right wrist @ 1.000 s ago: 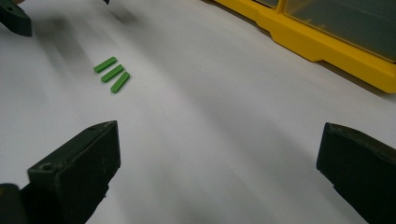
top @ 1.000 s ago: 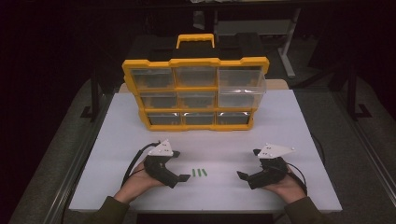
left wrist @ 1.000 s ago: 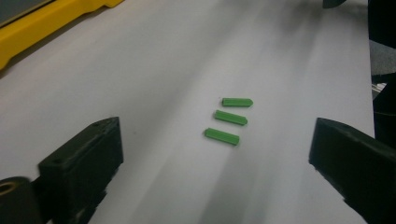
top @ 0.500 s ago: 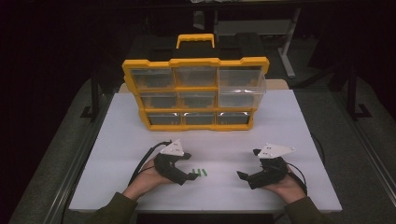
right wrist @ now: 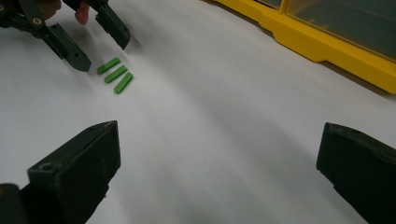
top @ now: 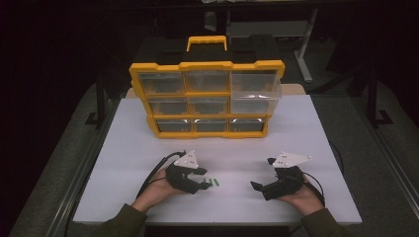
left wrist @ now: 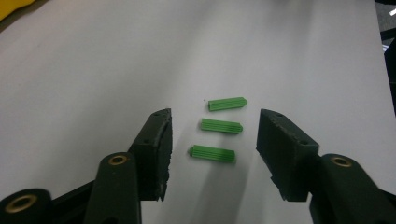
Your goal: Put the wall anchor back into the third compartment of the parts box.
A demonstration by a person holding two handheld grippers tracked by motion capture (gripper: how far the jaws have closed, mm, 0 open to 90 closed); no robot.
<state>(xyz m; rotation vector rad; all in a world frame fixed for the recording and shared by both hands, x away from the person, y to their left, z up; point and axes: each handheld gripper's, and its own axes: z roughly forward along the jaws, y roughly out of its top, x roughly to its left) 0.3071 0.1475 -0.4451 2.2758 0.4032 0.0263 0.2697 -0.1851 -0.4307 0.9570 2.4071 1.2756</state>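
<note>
Left hand-held gripper: jaws have just been closing and now stand at a medium gap, straddling three green wall plugs without touching them. The plugs lie side by side on the white counter, at lower centre of the high view. Right hand-held gripper: jaws wide apart, nothing between them, at lower right. A yellow organiser case stands at upper centre.

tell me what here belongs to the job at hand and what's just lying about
In the job: three green wall plugs, left gripper with jaws just closing around them, not yet touching.
Lying about: yellow drawer organiser, right gripper resting open, white table.
</note>
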